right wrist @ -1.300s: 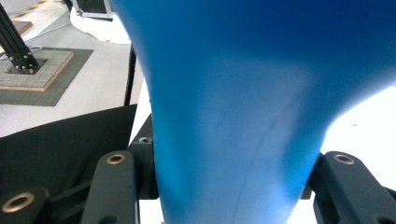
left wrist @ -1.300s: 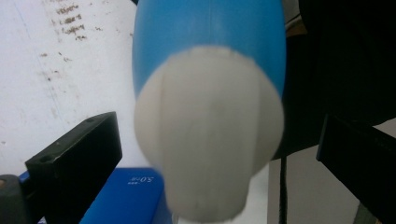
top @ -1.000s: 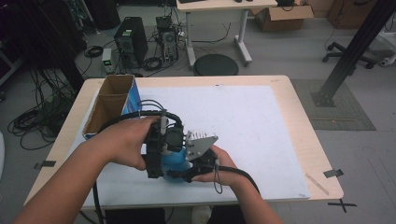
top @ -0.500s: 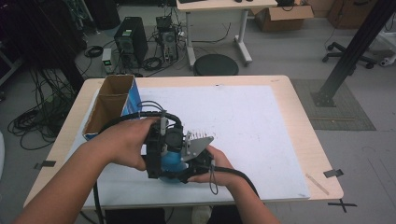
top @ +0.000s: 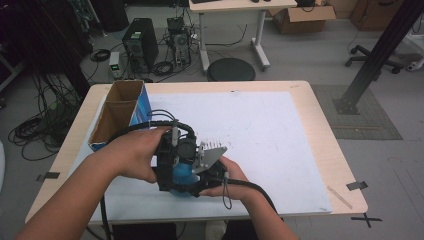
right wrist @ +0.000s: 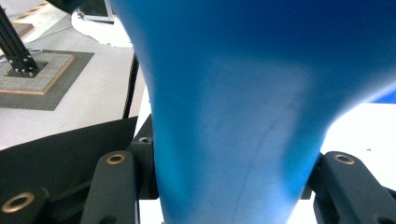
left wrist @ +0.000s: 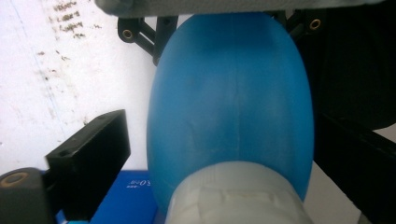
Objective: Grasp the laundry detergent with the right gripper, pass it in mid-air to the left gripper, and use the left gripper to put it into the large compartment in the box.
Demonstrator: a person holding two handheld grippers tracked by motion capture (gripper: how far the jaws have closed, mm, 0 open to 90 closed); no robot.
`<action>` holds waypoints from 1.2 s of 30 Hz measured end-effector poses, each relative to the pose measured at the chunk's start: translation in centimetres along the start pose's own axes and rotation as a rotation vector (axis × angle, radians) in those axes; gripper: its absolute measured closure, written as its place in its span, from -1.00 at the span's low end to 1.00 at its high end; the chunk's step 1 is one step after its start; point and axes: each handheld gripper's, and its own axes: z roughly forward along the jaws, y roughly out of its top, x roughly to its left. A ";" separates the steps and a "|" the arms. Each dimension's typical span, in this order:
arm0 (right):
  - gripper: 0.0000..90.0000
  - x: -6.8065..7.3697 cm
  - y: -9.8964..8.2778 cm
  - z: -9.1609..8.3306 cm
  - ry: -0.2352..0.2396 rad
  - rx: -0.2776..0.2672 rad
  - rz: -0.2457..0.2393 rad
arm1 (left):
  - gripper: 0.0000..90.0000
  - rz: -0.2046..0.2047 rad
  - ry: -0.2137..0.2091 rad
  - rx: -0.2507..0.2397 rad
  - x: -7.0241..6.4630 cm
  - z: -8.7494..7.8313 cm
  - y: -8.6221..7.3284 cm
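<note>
High view: nearest you, both hands meet over the white sheet [top: 280, 150] at the table's [top: 330, 145] front edge, w/ a blue bottle [top: 180, 175] mostly buried between the two tools. Your left gripper [top: 167, 167] sits on the bottle's left, right gripper [top: 212, 175] on its right, grey plate up top. From here you can't read the jaws.

Left gripper view fills that gap: the blue bottle [left wrist: 231, 107] lies lengthwise between your jaws, white cap [left wrist: 236, 193] toward the camera, and the left jaw stands clear of its side w/ white sheet showing in the gap. So that gripper is spread around the bottle, not pressing; its jaws have just been closing in a bit.

Right gripper view: the blue bottle [right wrist: 243, 121] narrows down between your two black jaws, which sit tight against both sides – clamped on the bottle.

Farther back on the high view, at the table's left rear, an open cardboard box [top: 117, 112] w/ a blue side. Beyond the table: a PC tower [top: 140, 47], cables, a round stool [top: 231, 69].
</note>
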 end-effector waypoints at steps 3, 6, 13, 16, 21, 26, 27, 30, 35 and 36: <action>0.00 0.0 0.1 0.0 -0.001 0.002 0.001 | -0.82 -0.001 0.002 0.003 0.0 0.0 0.0; 0.00 0.0 0.1 0.0 -0.003 0.004 0.004 | -0.78 -0.002 0.006 0.001 0.0 0.1 0.0; 0.00 -0.1 0.2 0.0 -0.005 -0.008 -0.017 | -0.71 0.000 0.012 -0.001 0.0 0.2 0.2; 0.00 -0.2 0.2 0.0 -0.007 -0.008 -0.021 | -0.67 0.002 0.013 0.001 0.0 0.2 0.2; 0.00 -0.2 0.2 0.0 -0.005 -0.009 -0.015 | -0.62 0.004 0.015 0.004 0.0 0.1 0.2; 0.00 -0.2 0.2 -0.1 -0.008 -0.009 -0.020 | -0.51 0.007 0.012 -0.002 -0.1 0.2 0.2; 0.00 -0.2 0.2 -0.1 -0.009 -0.008 -0.019 | -0.49 0.007 0.010 -0.001 -0.1 0.2 0.2; 0.00 -0.1 0.3 -0.1 -0.009 -0.010 -0.020 | -0.45 0.007 0.009 0.001 -0.1 0.1 0.2; 0.00 -0.1 0.3 0.0 -0.009 -0.011 -0.017 | -0.38 0.014 0.008 -0.003 -0.1 0.0 0.2; 0.00 -0.1 0.3 0.0 -0.009 -0.011 -0.017 | -0.37 0.014 0.008 -0.003 -0.1 0.0 0.2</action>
